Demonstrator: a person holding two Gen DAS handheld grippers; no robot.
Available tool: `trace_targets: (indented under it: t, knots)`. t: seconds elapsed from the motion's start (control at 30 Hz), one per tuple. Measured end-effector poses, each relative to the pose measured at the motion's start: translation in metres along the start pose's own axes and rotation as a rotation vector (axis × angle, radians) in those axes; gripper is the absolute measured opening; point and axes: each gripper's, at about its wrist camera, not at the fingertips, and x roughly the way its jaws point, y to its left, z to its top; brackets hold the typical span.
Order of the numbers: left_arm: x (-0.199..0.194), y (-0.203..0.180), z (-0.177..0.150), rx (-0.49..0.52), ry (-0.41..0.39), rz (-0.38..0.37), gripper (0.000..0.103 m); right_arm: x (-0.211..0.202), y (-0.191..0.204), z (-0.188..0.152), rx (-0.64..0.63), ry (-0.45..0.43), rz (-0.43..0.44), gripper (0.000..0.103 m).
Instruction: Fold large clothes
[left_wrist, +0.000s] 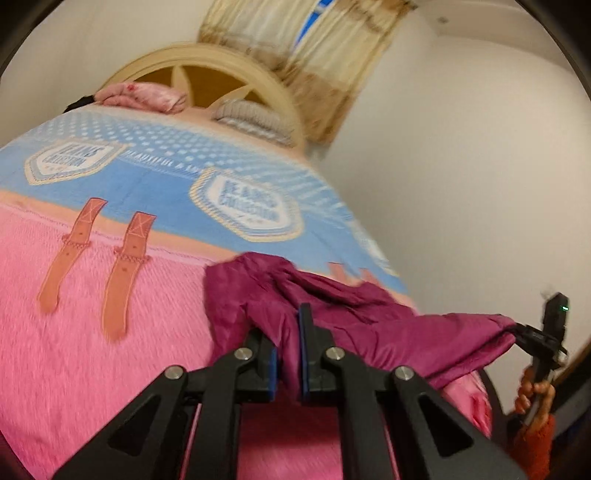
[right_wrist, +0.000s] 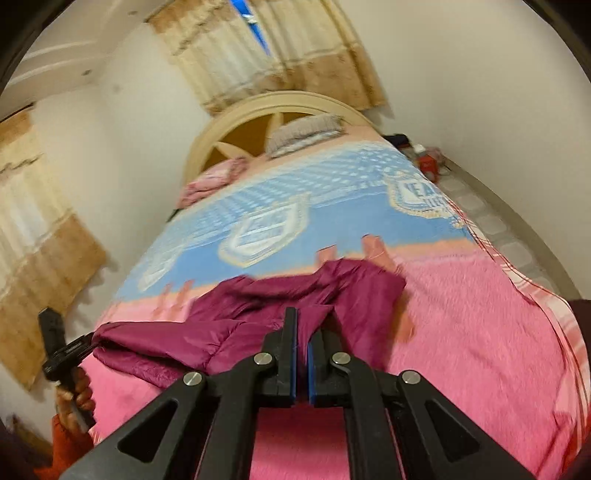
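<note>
Both feeds are a bit smeared, but here's what I've got. The left tongs (left_wrist: 288, 345) are pinched tight on a fold of the magenta jacket (left_wrist: 332, 306), with the shiny fabric bunched up between the blue pads (left_wrist: 305, 354). Same deal on the other side: the right tongs (right_wrist: 301, 354) are clamped on another bit of that jacket (right_wrist: 258, 325), pads nearly touching with just a thin strip of cloth between them.

The jacket hangs stretched between the two tongs, over the near end of the bed. The far part of it droops down onto the pink fuzzy blanket (left_wrist: 92, 350). From the left camera I can see the right tongs out at the right edge (left_wrist: 524, 330), gripping the jacket's end, with the hand (left_wrist: 532, 395) wrapped around the handle and an orange sleeve (left_wrist: 532, 443) below it. The right camera shows the mirror of that, the left tongs (right_wrist: 86, 341) at the left edge biting the jacket's other end.

Further up the bed the blanket turns blue with crest badges (left_wrist: 245, 205). A folded pink cloth (left_wrist: 144, 96) and a grey knitted pillow (left_wrist: 251, 118) sit by the cream arched headboard (left_wrist: 192, 55). Beige curtains (left_wrist: 317, 55) hang on the wall behind it.
</note>
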Motion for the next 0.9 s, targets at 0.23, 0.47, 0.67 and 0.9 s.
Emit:
trace_targets:
  t: [0.23, 0.47, 0.67, 0.9]
  knots:
    - [0.118, 0.012, 0.028, -0.028, 0.142, 0.154, 0.013, 0.131, -0.045, 0.038, 0.116, 0.064, -0.143, 0.003]
    - [0.190, 0.038, 0.036, -0.198, 0.286, 0.213, 0.020, 0.229, -0.080, 0.029, 0.168, 0.122, -0.207, 0.003]
    - [0.204, 0.066, 0.037, -0.396, 0.375, 0.114, 0.027, 0.265, -0.103, 0.016, 0.258, 0.188, -0.187, 0.006]
    - [0.158, 0.107, 0.066, -0.577, 0.262, 0.021, 0.101, 0.244, -0.128, 0.014, 0.392, 0.173, -0.034, 0.013]
